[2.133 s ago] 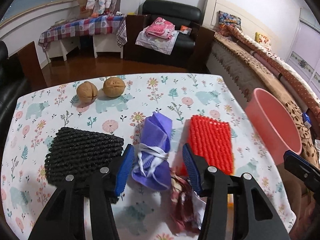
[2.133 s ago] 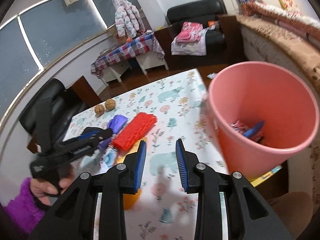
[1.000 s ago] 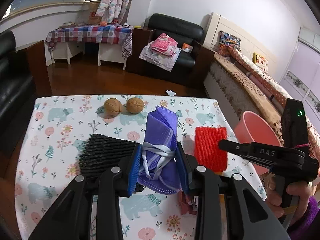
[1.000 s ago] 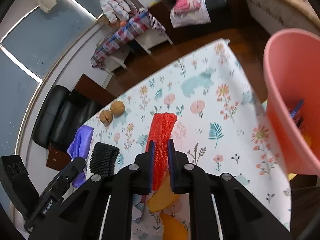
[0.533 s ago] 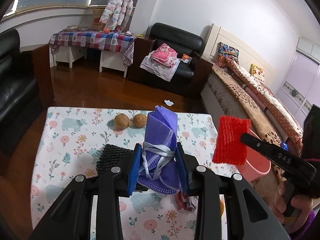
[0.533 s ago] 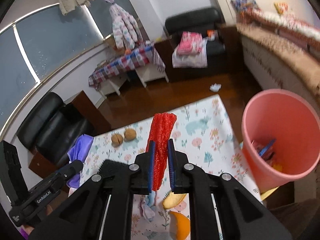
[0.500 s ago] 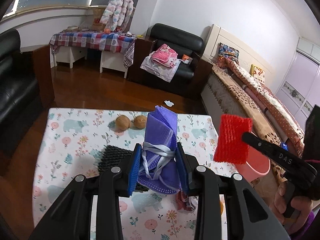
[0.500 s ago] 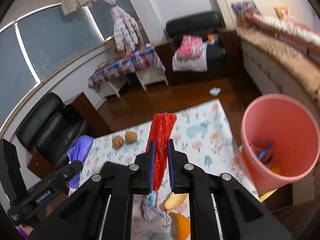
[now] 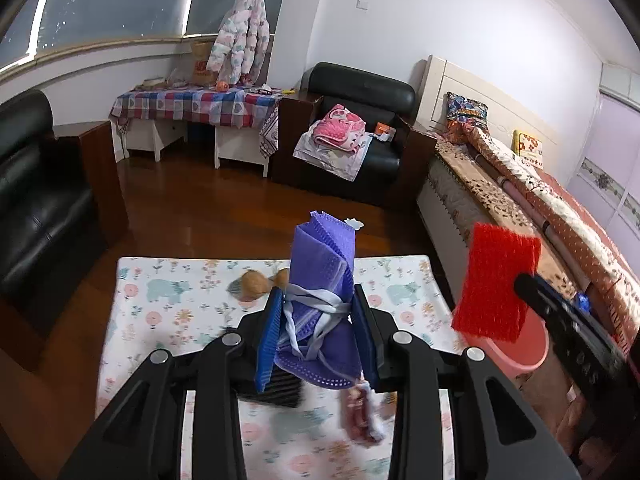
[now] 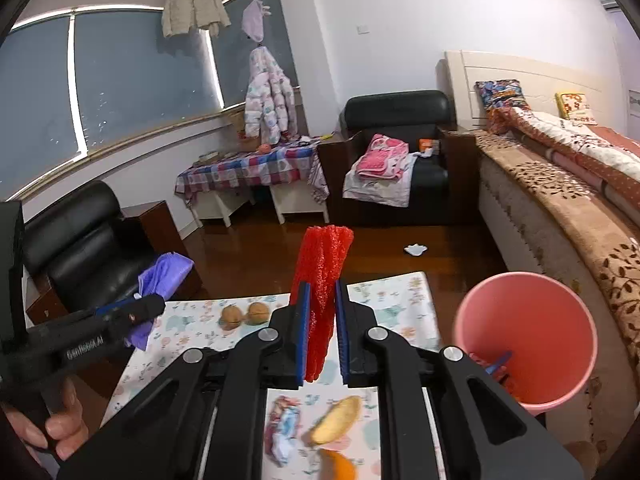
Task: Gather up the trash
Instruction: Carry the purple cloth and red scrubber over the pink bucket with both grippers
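Jaws, both pairs closed on loads, held above the table. My left gripper (image 9: 318,334) clamps a purple face mask (image 9: 320,280), folded, straps wound round it. My right gripper (image 10: 320,334) pinches a red foam net (image 10: 320,280) upright between its pads.

Pink bin (image 10: 524,336): beside the table's right edge, wrappers inside, just right of the red net.

Floral tablecloth (image 9: 168,312), items on it:
- two walnuts (image 10: 244,315), far side, touching;
- black foam net (image 9: 276,388), partly hidden behind my left jaws;
- crumpled wrapper (image 10: 282,424), blurred;
- orange peel pieces (image 10: 336,420), near edge.

Beyond: black armchair (image 10: 400,152), bed (image 10: 560,184).
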The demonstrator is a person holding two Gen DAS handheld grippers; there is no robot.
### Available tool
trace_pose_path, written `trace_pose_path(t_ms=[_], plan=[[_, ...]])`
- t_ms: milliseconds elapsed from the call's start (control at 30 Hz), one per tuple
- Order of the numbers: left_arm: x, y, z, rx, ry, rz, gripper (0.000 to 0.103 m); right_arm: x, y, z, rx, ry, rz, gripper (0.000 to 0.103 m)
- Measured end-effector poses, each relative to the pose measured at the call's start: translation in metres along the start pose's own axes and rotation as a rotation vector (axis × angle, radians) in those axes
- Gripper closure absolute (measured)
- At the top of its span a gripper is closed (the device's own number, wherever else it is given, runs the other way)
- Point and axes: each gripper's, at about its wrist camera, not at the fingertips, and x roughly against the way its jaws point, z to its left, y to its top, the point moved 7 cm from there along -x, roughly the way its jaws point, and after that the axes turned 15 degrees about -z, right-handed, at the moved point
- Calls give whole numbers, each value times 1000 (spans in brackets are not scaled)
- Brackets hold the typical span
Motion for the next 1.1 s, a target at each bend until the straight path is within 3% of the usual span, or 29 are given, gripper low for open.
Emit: trace_pose_path(t_ms=[200, 467, 833, 1100], plan=[[-11, 11, -49, 0, -26, -32, 70, 20, 16, -48, 24, -74, -62, 90], [-37, -7, -128, -36, -123, 15, 70, 39, 18, -121, 72, -181, -93, 90], [-85, -37, -230, -120, -288, 84, 70, 31, 1, -192, 36, -256, -77, 90], [-116, -73, -270, -163, -350, 164, 70, 12, -25, -221, -5, -279, -23, 90]])
